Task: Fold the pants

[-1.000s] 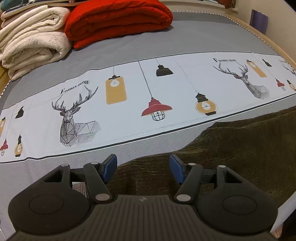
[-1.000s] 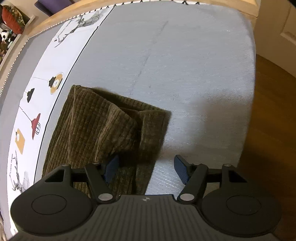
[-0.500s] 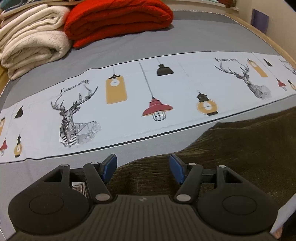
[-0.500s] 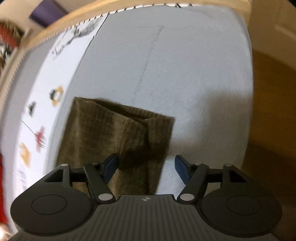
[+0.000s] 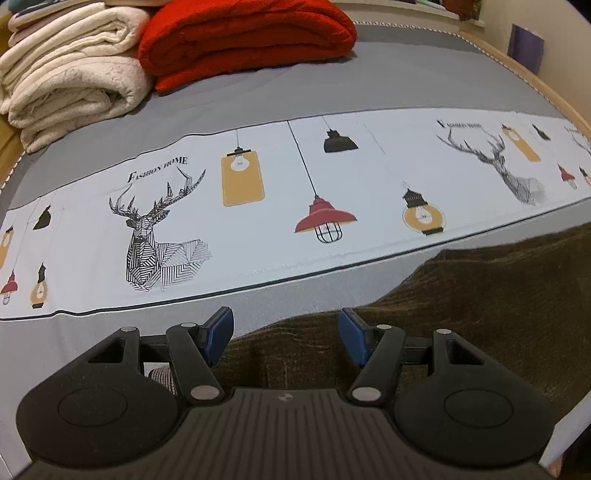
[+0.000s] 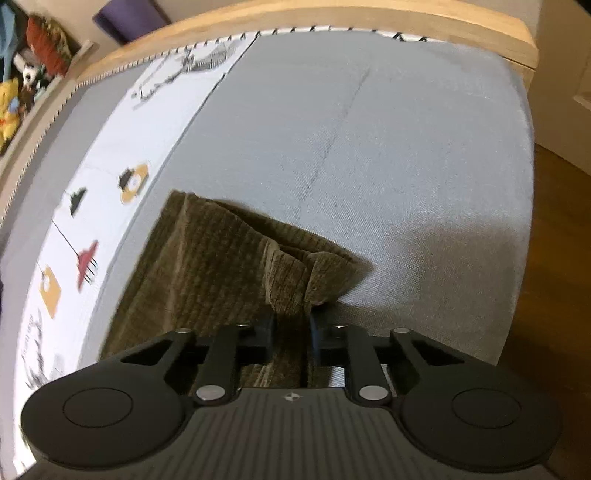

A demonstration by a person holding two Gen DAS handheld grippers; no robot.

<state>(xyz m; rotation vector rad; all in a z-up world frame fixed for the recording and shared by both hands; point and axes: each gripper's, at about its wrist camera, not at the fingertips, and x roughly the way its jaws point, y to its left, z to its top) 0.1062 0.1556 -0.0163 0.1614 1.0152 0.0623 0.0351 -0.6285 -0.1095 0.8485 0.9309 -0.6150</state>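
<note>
The pants [image 5: 498, 295] lie on the bed [image 5: 332, 103] near its front edge (partly over the printed band [image 5: 277, 206]). Behind the band, two folded blankets [image 5: 243, 40] sit side by side.

Wood-framed bed [image 6: 332, 22] with a grey sheet and a white deer-and-lamp printed band; olive-brown corduroy pants [image 5: 498, 288] on it, folded red blanket [image 5: 243, 37] and cream blankets [image 5: 66, 81] at the far end.

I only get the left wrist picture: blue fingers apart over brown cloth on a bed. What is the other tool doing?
Observer: The right gripper has just been closing, and its pads now pinch a bunched fold of the brown pants.
Operator: Is the whole garment lifted?
Observer: No. Only the pinched corner is puckered up; the rest lies flat on the grey bedspread.
Operator: What lies beyond that side?
Observer: The bed's wooden frame, then a wooden floor.
</note>
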